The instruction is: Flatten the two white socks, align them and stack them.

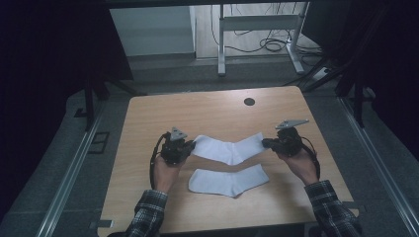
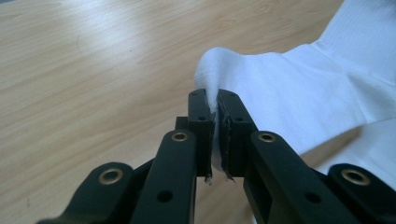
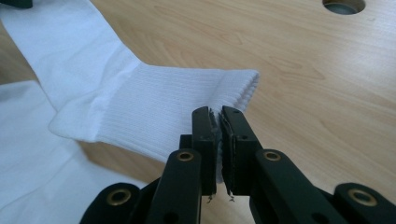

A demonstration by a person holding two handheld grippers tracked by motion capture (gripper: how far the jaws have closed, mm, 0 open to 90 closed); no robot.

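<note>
The upper sock (image 1: 228,148) hangs stretched just over the surface (image 1: 148,118), its toe pinched in the left claw (image 1: 191,145) and its cuff in the right claw (image 1: 265,143), both clamped tight. It looks like the carry step; next it likely needs lining up over the lower sock (image 1: 228,180) and laying flat on it.

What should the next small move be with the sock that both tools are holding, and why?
Probably carry the upper sock toward the person and lower it over the second sock. The left tool is shut on its toe end and the right tool on its ribbed cuff, so it is stretched flat between them, roughly parallel to the one lying on the table.
</note>
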